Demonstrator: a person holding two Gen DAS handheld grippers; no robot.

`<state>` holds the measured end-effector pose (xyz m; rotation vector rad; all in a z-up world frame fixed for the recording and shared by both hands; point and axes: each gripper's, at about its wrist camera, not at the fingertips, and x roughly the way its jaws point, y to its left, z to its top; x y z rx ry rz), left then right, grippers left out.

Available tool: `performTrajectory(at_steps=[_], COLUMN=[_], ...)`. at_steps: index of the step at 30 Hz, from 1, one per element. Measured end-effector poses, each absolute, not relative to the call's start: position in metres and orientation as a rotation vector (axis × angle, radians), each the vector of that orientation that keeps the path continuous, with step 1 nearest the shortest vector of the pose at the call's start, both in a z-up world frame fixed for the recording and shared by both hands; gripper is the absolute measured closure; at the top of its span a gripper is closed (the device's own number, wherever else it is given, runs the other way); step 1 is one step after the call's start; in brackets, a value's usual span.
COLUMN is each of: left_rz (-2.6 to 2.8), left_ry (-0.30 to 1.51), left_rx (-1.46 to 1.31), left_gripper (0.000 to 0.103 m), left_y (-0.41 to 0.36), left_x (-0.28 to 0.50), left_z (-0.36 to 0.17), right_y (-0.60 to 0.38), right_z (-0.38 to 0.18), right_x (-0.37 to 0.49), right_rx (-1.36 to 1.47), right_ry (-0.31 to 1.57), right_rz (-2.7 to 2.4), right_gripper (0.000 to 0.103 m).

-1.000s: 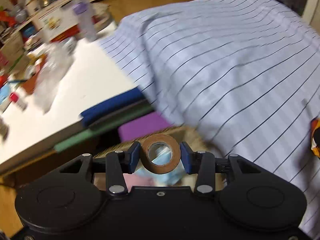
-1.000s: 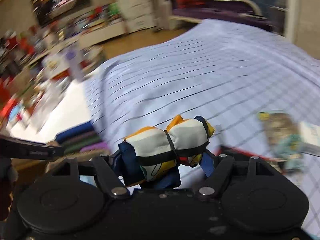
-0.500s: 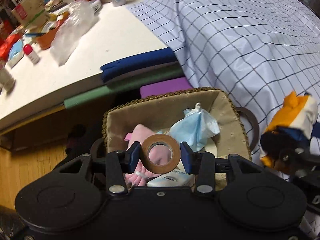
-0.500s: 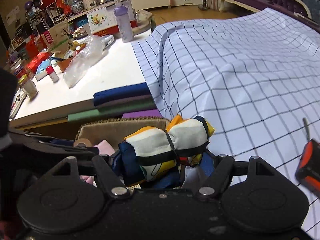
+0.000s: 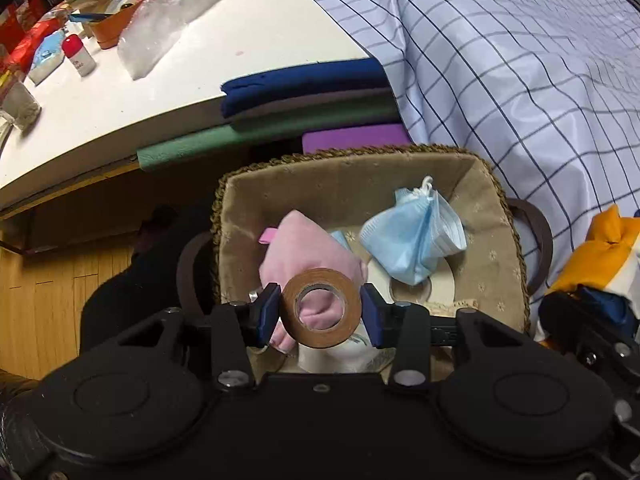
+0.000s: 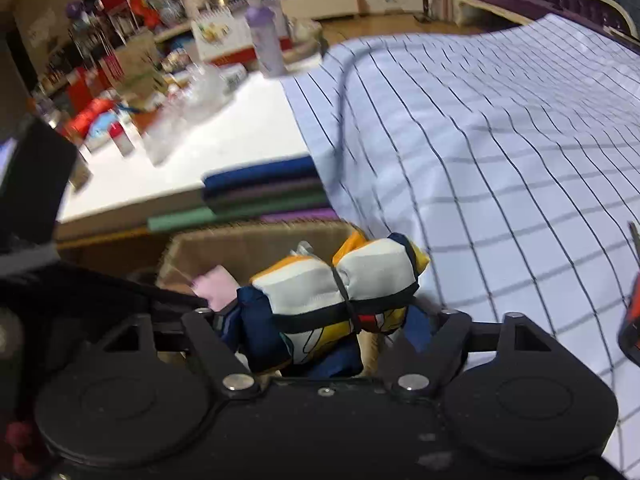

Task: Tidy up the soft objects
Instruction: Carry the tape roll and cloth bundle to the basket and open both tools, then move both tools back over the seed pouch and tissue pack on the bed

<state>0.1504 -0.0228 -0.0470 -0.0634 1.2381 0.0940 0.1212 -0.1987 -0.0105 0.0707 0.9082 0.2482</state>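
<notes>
My left gripper (image 5: 320,312) is shut on a brown tape roll (image 5: 320,307) and holds it above a fabric-lined wicker basket (image 5: 344,164). In the basket lie a pink soft item (image 5: 308,248), a blue face mask (image 5: 416,240) and white items. My right gripper (image 6: 328,320) is shut on a bundled scarf in white, yellow and navy (image 6: 340,292), at the basket's right edge (image 6: 256,240). The scarf also shows in the left wrist view (image 5: 600,252).
A checked cloth (image 5: 520,60) covers the surface to the right. Folded fabrics in blue, green and purple (image 5: 304,92) sit behind the basket. A white table (image 5: 140,80) holds bottles, a plastic bag and clutter. Wooden floor (image 5: 60,300) lies at the left.
Both grippers have swung left and down from over the checked cloth to the basket, each keeping its load. The basket has come into full view.
</notes>
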Motion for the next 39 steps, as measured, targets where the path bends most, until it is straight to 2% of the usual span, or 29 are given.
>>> performTrajectory(at_steps=[1,4,17,33,39], left_rz=[0.098,0.11,0.125,0.102,0.072], left_ry=[1.235,1.213,1.219,1.246,1.235], left_rx=[-0.064,-0.057,-0.048,0.036,0.067], left_gripper=[0.049,0.04,0.039,0.039,0.039], left_y=[-0.022,-0.02,-0.022,-0.044,-0.059], left_x=[0.151,0.15,0.149,0.144,0.144], left_z=[-0.046,-0.044,-0.046,-0.051,-0.047], right_y=[-0.197,-0.193,-0.224,-0.245,-0.287], right_z=[-0.009,-0.007,0.0,-0.007,0.017], right_x=[0.122,0.122,0.128,0.137,0.132], right_rx=[0.082,0.088,0.127,0.114,0.111], right_ry=[0.891,0.869,0.865,0.999,0.932], right_rz=[0.259,0.291,0.205,0.064,-0.088], right_gripper=[0.013,0.012,0.012,0.012,0.013])
